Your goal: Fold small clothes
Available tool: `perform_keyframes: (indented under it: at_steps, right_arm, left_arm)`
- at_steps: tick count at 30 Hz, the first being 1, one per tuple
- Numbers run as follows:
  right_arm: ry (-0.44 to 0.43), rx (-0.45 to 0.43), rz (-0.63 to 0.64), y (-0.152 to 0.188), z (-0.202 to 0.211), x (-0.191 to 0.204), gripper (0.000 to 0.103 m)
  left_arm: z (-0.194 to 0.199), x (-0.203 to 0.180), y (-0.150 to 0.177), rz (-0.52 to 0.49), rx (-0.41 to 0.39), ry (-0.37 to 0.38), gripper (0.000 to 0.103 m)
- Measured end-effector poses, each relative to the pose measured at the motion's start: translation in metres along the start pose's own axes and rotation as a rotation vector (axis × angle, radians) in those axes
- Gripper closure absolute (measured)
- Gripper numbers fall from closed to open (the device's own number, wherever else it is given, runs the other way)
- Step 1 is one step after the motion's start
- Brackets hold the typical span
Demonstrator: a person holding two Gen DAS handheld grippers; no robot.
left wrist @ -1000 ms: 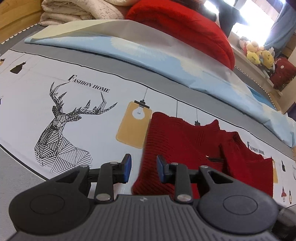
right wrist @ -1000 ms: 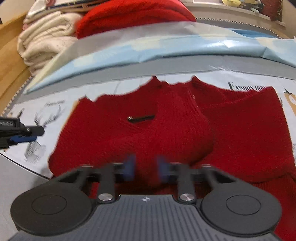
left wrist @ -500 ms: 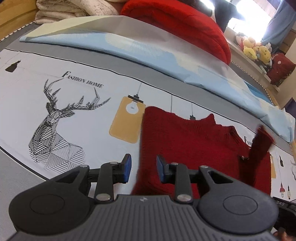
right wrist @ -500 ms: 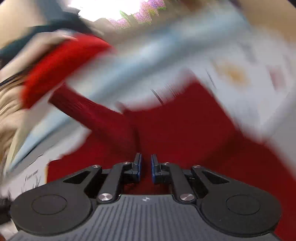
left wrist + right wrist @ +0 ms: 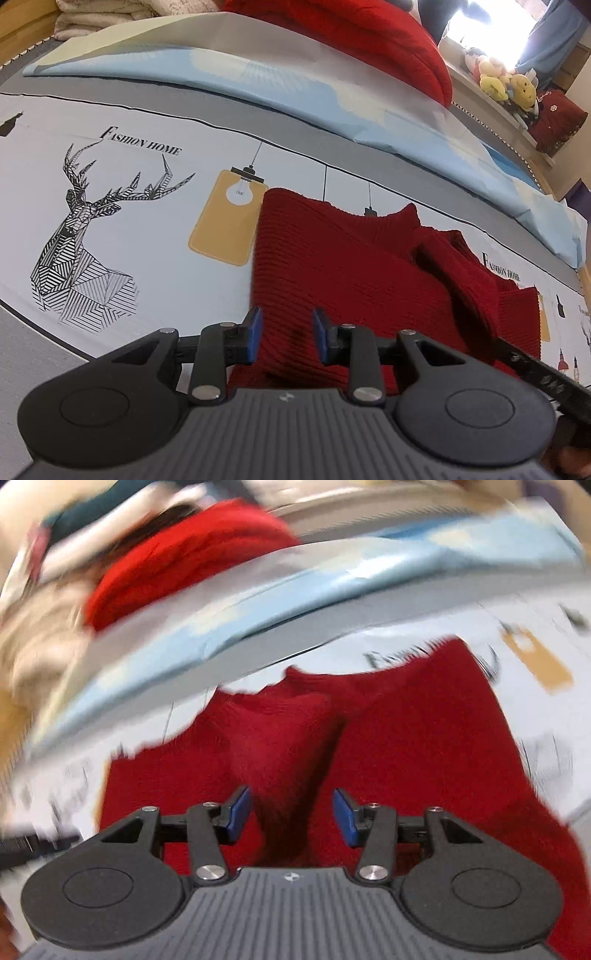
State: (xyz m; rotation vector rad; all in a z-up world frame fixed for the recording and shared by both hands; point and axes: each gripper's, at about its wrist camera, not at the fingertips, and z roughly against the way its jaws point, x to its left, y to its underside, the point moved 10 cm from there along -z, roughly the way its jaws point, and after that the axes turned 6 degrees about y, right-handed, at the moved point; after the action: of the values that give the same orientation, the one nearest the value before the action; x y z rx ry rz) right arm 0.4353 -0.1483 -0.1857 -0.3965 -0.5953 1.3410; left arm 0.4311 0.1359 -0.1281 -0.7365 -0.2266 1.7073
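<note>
A small dark red knitted sweater [image 5: 351, 266] lies flat on the printed bedsheet [image 5: 129, 229], with a sleeve folded across its body [image 5: 465, 280]. My left gripper [image 5: 286, 334] is open and empty, just above the sweater's near left hem. The sweater also fills the blurred right wrist view [image 5: 388, 738]. My right gripper [image 5: 291, 818] is open and empty above the sweater's middle, over a fold ridge. Part of the right gripper shows at the lower right of the left wrist view [image 5: 535, 369].
A light blue folded sheet [image 5: 295, 85] and a bright red blanket [image 5: 351, 33] lie behind the sweater. Cream blankets [image 5: 103, 14] are stacked at the far left. Plush toys [image 5: 506, 81] sit on a ledge at the far right.
My right gripper held the sleeve shut half a second ago, carried it over the sweater body, then opened and let it go. My left gripper stayed open and shifted slightly over the hem.
</note>
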Motion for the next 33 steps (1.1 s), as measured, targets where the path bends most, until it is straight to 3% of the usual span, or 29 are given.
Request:
perform_keyframes:
  at_steps: [3,8,10,14,16,20,23,25,28,31,33]
  right_arm:
    - [0.018,-0.028,0.113,0.000,-0.007,0.017,0.052]
    - [0.097,-0.052,0.191,-0.003,-0.017,0.024,0.052]
    - [0.139,-0.037,0.098,-0.006,-0.022,0.005,0.054]
    - [0.155,0.012,-0.367,-0.003,-0.028,-0.059,0.053]
    - [0.167,0.013,-0.465,0.002,-0.027,-0.077,0.053]
    - [0.237,-0.042,-0.492,-0.004,-0.017,-0.093,0.053]
    - [0.215,-0.030,-0.528,-0.004,-0.019,-0.102,0.059]
    - [0.212,-0.026,-0.548,-0.001,-0.017,-0.108,0.086]
    - [0.175,-0.079,-0.527,-0.010,-0.005,-0.100,0.088]
    - [0.137,-0.139,-0.419,-0.025,0.006,-0.085,0.087]
    - [0.176,-0.114,-0.401,-0.022,0.006,-0.090,0.086]
  left_arm:
    - [0.000,0.003,0.000,-0.001,0.005,-0.004,0.069]
    - [0.003,0.009,-0.004,0.015,0.005,0.010,0.067]
    - [0.005,0.013,-0.006,0.025,0.002,0.010,0.067]
    - [0.006,0.017,-0.006,0.031,0.009,0.011,0.067]
    - [0.007,0.017,-0.005,0.035,0.012,0.015,0.067]
    - [0.007,0.013,-0.002,0.048,0.022,0.044,0.067]
    - [0.005,0.008,0.000,0.027,0.025,0.039,0.067]
    - [0.002,0.006,0.003,0.024,0.030,0.036,0.067]
    - [-0.001,0.003,0.004,0.027,0.037,0.040,0.067]
    - [-0.002,-0.006,0.005,0.017,0.035,0.057,0.067]
    - [-0.005,-0.011,0.007,0.005,0.039,0.058,0.067]
